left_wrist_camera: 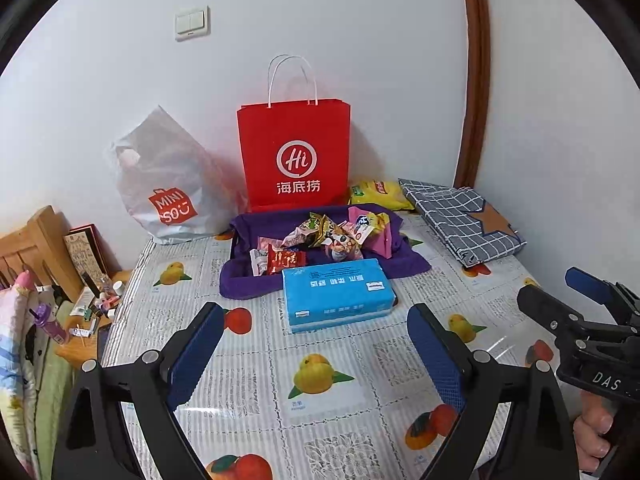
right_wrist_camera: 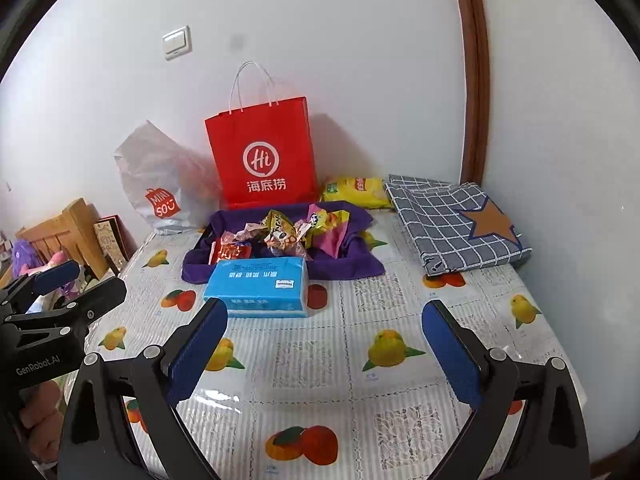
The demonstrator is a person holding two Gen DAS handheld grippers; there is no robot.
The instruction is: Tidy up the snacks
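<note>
Hovering with both jaws spread wide and empty: left gripper (left_wrist_camera: 316, 344) and right gripper (right_wrist_camera: 326, 340) side by side above the fruit-print tablecloth (left_wrist_camera: 328, 412). Lying just ahead of both: blue tissue pack (left_wrist_camera: 338, 294), and beyond it, snacks (left_wrist_camera: 328, 236) heaping on purple cloth (left_wrist_camera: 404, 256), red paper bag (left_wrist_camera: 294, 152) standing behind.

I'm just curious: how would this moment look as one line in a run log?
left gripper: open, empty | right gripper: open, empty | snacks: piled on purple cloth | tissue pack: in front of them
</note>
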